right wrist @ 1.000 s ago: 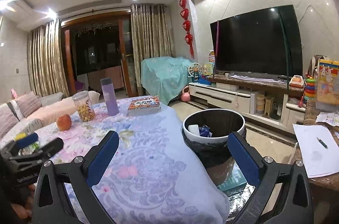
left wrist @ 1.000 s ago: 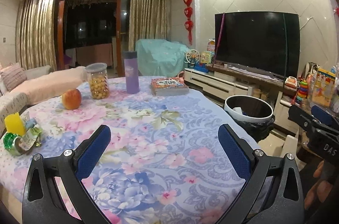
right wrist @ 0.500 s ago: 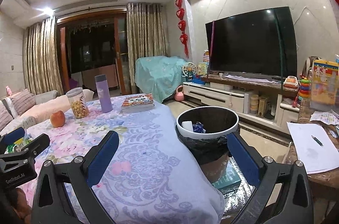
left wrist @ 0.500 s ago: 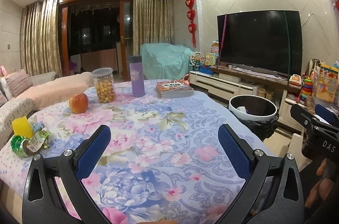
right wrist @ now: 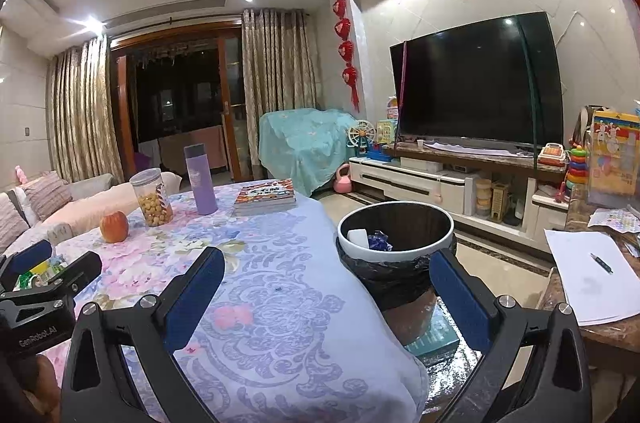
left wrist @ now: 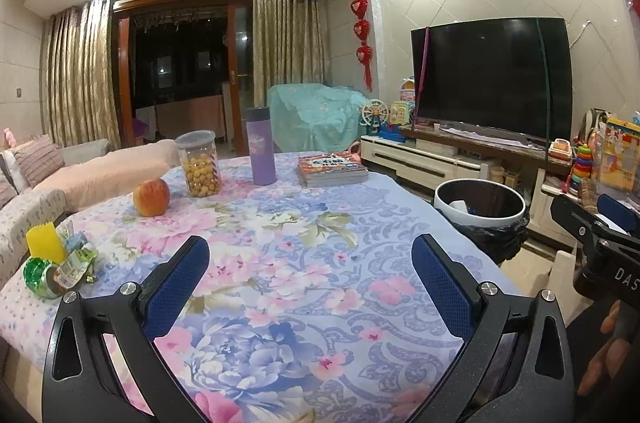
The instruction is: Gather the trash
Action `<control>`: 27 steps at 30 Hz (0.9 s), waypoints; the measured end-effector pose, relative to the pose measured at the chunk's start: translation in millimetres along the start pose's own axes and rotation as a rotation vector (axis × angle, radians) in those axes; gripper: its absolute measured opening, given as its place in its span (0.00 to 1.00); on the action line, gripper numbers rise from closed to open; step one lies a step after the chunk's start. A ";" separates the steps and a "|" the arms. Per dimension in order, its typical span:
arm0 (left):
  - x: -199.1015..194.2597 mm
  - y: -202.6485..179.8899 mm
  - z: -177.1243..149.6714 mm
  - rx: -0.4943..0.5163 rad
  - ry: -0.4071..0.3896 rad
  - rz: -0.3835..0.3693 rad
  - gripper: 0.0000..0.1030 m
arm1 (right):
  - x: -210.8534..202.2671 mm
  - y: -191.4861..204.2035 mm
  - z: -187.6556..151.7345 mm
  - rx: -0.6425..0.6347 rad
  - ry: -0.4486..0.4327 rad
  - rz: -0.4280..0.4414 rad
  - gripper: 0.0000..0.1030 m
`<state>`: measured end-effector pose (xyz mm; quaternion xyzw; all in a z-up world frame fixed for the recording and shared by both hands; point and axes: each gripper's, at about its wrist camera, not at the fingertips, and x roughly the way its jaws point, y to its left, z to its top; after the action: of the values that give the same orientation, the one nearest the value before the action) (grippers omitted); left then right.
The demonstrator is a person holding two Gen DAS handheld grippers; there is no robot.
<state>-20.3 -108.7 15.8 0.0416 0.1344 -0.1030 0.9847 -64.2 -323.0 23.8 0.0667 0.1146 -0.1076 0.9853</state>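
A: How do the grippers stand?

B: The left gripper [left wrist: 310, 287] has its blue pads spread wide with nothing between them, above the floral tablecloth [left wrist: 304, 223]. The right gripper [right wrist: 326, 293] is spread just as wide, also empty.

A: Where is the trash?

B: A heap of wrappers [left wrist: 60, 263], green foil and a yellow piece, lies on the cloth just left of the left gripper's left finger. The trash bin [right wrist: 394, 247], white-rimmed with a black liner, stands ahead of the right gripper, between its fingers in that view, beside the table's edge. A white scrap and a blue crumpled bit lie inside.

A: Any writing?

B: "GenRobot.AI" on the left gripper's body in the right view; "DAS" on the right gripper's body in the left view. The book [left wrist: 332, 169] ahead has a title too small to read. The purple bottle [left wrist: 261, 145] carries a blurred label.

A: Anything else ahead?

B: An apple [left wrist: 152, 197] and a snack jar [left wrist: 199, 163].
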 end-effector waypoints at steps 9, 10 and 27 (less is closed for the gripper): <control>0.4 1.3 -0.4 0.001 -0.004 0.004 1.00 | -0.9 2.7 0.2 -0.004 0.003 0.008 1.00; 0.3 1.4 -0.3 0.002 -0.004 0.004 1.00 | -0.5 2.4 0.3 -0.004 0.003 0.010 1.00; 1.1 3.4 -0.7 -0.012 0.004 0.004 1.00 | -1.5 2.9 1.7 -0.005 -0.001 0.014 1.00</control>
<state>-18.7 -105.6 15.0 0.0361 0.1370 -0.1002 0.9848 -64.7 -320.2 26.2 0.0649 0.1142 -0.1006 0.9862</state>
